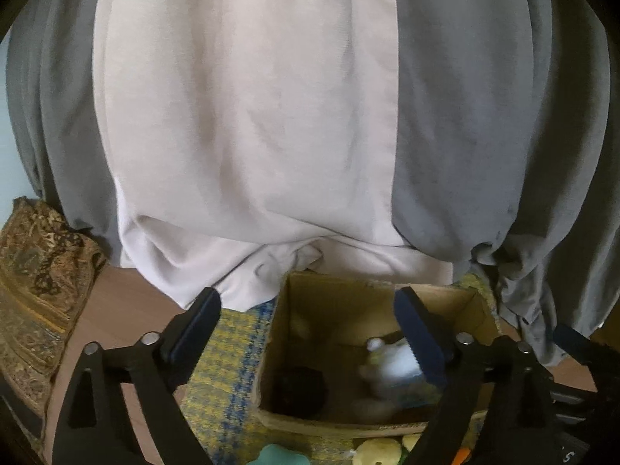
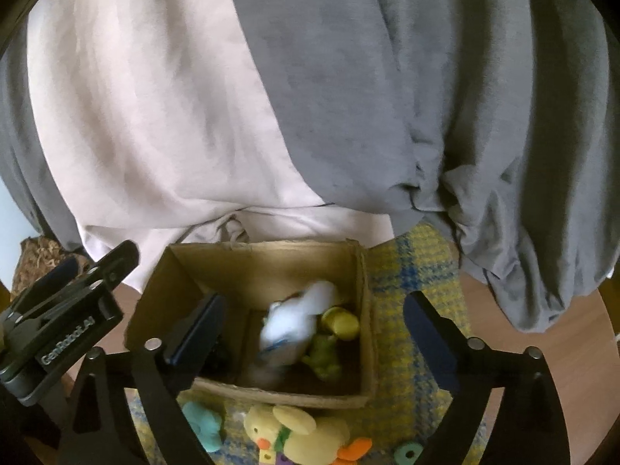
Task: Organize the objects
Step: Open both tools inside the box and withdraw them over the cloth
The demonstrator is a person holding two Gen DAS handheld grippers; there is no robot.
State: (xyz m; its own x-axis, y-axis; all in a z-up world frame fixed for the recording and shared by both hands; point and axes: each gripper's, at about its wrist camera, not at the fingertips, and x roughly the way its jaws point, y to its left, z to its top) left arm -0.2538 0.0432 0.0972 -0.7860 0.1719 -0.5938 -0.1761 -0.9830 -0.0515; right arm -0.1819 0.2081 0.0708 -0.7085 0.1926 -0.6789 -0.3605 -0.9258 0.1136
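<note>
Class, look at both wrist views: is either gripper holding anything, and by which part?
Nothing is held. The left gripper and right gripper stand open above the cardboard box.

My jaws are matt black plastic with dull metal pins. Below them, the cardboard box is plain brown paperboard, matt and rough-edged. The yellow duck toy at six o'clock looks soft plush. A coarse woven yellow-blue cloth covers the smooth wooden desk.

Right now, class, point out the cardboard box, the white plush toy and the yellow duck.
cardboard box (image 2: pixel 271 261): right wrist view, inner back wall.
white plush toy (image 2: pixel 294 323): right wrist view, middle of its blurred body.
yellow duck (image 2: pixel 310 440): right wrist view, its body.
</note>
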